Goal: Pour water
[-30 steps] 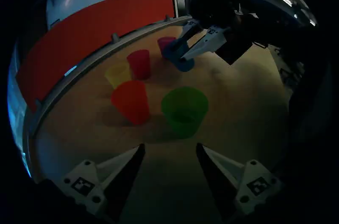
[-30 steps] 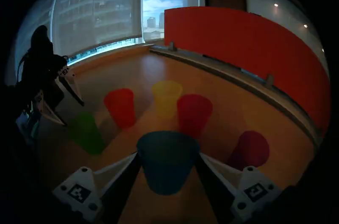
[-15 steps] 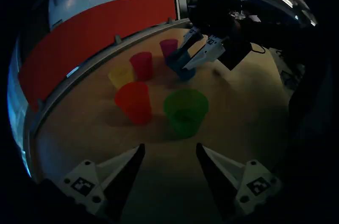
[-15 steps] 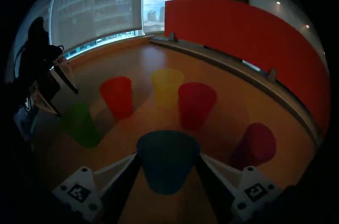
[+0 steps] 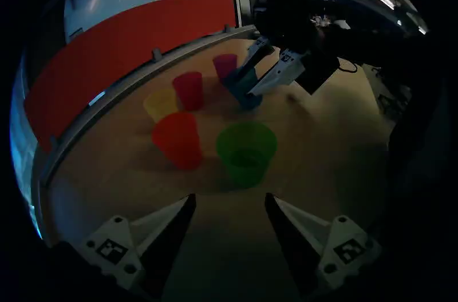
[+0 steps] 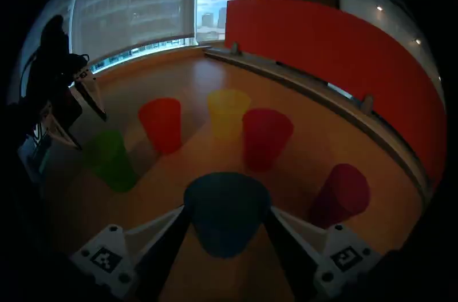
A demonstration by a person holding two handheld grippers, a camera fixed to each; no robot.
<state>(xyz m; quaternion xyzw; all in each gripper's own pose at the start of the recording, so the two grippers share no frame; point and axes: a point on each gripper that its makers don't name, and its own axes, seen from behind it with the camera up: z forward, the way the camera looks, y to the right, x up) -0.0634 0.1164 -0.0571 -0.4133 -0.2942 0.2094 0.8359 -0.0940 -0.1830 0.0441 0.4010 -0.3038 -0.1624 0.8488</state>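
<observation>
My right gripper [image 6: 227, 227] is shut on a blue cup [image 6: 226, 219], held a little above the wooden table; in the left gripper view that gripper [image 5: 252, 79] and the blue cup [image 5: 243, 87] hang at the far side of the cups. A green cup [image 5: 247, 152] stands upright just ahead of my open left gripper [image 5: 229, 210], which holds nothing. Beside it stand an orange cup [image 5: 177, 139], a yellow cup [image 5: 160, 103], a red cup [image 5: 189, 89] and a magenta cup [image 5: 225, 66]. In the right gripper view the green cup [image 6: 109, 160] stands at the left.
The wooden table [image 5: 320, 130] ends at a raised rail [image 5: 114, 87] along a red wall panel [image 5: 114, 44]. A person's dark arm [image 5: 343, 44] reaches in from the right. In the right gripper view, windows [image 6: 131, 10] lie behind the table.
The blue cup has risen slightly off the table in my right gripper and shifted a little. My left gripper has stayed open and almost still.
</observation>
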